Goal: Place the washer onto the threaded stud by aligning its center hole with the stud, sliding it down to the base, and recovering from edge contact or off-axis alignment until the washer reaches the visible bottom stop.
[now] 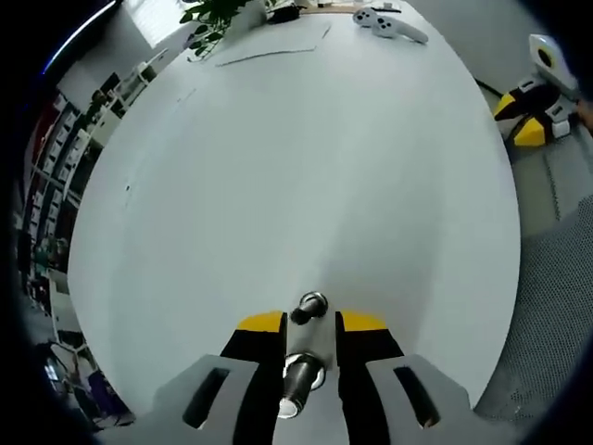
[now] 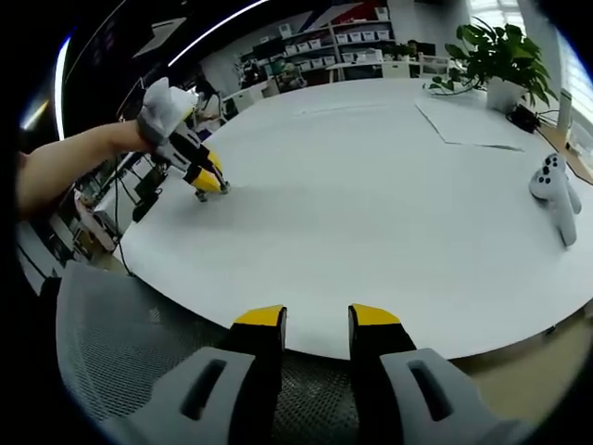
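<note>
In the left gripper view, a metal threaded stud [image 1: 301,371] stands between my left gripper's [image 1: 309,324] yellow-tipped jaws, which are shut on it. Its thicker end [image 1: 309,305] rests on the white table [image 1: 306,167]. A shiny ring, probably the washer [image 1: 305,368], sits around the shaft between the jaws. My right gripper [image 2: 317,320] is open and holds nothing, hovering at the table's near edge [image 2: 371,348]. Far off at the left of that view is the left gripper [image 2: 199,176], held low over the table by a gloved hand [image 2: 162,107]. The right gripper [image 1: 533,102] shows beyond the table's right edge.
White game controllers [image 2: 554,195] [image 1: 389,23] lie near the table's far side, beside a potted plant [image 2: 500,51] [image 1: 213,14] and a flat sheet [image 2: 473,125]. A grey mesh chair [image 2: 130,343] sits below the right gripper. Shelving [image 2: 324,46] lines the room behind.
</note>
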Demonstrator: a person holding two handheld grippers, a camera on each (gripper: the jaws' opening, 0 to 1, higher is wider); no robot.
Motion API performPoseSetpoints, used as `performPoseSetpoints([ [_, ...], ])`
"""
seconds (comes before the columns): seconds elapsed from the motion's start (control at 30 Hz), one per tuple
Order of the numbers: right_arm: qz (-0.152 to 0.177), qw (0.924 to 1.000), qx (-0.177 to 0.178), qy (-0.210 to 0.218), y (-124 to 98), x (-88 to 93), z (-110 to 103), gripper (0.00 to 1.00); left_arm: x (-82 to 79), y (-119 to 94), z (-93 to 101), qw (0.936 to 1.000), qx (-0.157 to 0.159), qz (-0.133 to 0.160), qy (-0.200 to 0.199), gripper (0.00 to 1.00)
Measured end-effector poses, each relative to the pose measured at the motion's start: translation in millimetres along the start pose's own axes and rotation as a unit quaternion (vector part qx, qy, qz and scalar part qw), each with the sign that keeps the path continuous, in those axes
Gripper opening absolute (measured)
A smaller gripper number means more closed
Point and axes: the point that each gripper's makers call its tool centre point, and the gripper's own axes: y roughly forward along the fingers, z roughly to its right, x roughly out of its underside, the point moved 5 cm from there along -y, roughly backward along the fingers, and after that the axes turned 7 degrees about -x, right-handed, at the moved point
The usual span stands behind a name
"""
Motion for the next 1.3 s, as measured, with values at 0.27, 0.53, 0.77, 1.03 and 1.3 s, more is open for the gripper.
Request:
performPoseSetpoints([
  [0.27,-0.002,1.0,0.0,-0.001,0.1,0.3,-0.1,0.29,-0.6,-51.9,-3.1,0.9947,-0.032,0.076,-0.062,0.19],
  [0.53,-0.006,1.0,-0.001,-0.001,0.2,0.9,-0.2,0.29,15.4,-113.5,3.8,0.9711,-0.082,0.172,-0.143,0.3],
  [0.77,-0.015,0.9999,0.001,0.001,0.1,3.0,-0.2,0.29,37.4,-144.8,21.4,0.9486,-0.113,0.21,-0.208,0.4],
  [1.03,-0.027,0.9996,0.003,-0.002,0.0,4.9,-0.5,0.3,68.5,-157.2,38.9,0.9092,-0.139,0.254,-0.299,0.45],
  [1.3,-0.031,0.9995,0.001,-0.005,0.6,5.6,0.2,0.29,95.0,-158.4,61.6,0.8442,-0.124,0.31,-0.42,0.46],
])
